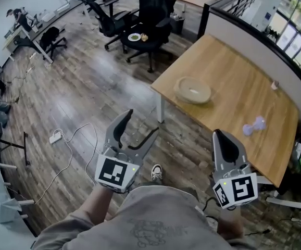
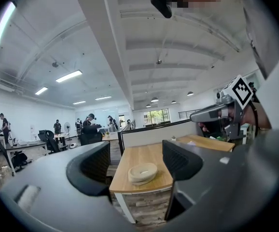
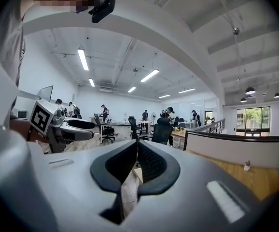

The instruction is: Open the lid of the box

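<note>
Head view: one box (image 1: 192, 90); two grippers (image 1: 141, 123) (image 1: 220, 136)

box (image 1: 192, 90) | round, cream, shallow | lid seemingly on | on table (image 1: 228, 72), near corner

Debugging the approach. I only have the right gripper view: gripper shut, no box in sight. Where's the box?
Observer: The head view shows a round beige box on the wooden table, near its corner. It is ahead of both grippers and untouched.
Operator: Left side state?
Observer: The left gripper is open and empty. In its own view the box sits far off between the jaws, and the lid looks still on.
Operator: Anything else on that table?
Observer: A small pale purple object lies apart from the box, on the side nearer the right gripper.
</note>
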A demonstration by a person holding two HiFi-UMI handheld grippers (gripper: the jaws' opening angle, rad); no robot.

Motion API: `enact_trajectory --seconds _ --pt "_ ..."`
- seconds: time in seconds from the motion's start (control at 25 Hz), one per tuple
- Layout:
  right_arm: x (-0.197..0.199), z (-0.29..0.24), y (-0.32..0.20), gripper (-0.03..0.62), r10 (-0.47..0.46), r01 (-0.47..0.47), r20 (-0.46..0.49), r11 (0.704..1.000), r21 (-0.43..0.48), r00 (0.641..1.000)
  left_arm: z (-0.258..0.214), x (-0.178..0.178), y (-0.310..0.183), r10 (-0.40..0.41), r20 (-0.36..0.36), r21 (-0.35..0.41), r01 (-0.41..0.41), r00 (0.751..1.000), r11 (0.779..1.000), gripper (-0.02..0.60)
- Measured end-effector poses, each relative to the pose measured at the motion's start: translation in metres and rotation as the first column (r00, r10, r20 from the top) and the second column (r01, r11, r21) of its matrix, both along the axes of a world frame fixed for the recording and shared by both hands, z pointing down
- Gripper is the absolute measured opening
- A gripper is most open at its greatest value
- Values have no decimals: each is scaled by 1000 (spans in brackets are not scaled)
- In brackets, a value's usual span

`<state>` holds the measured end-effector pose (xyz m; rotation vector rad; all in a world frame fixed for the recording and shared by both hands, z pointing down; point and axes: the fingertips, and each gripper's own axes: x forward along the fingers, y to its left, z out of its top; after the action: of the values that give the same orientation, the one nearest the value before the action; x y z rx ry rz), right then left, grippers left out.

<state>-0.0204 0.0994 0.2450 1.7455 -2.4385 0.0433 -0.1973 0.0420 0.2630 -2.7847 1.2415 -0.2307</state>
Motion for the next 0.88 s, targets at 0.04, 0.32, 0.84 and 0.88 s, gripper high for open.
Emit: enact_trajectory --seconds 0.04,0.32,0.84,0.88 --pt "-1 1 -7 17 6 -6 0 1000 -3 1000 2 0 -8 6 1 -7 -6 1000 1000 337" --pt "9 22 -43 17 35 -31 46 996 -80 998 21 6 -57 29 31 -45 -27 999 999 336" --pt "80 34 -147 17 0 18 156 993 -115 988 46 69 -143 15 105 -86 -6 994 996 336" --pt "87 33 -157 17 -3 22 163 993 -115 987 48 75 -153 23 124 -86 -12 992 996 336"
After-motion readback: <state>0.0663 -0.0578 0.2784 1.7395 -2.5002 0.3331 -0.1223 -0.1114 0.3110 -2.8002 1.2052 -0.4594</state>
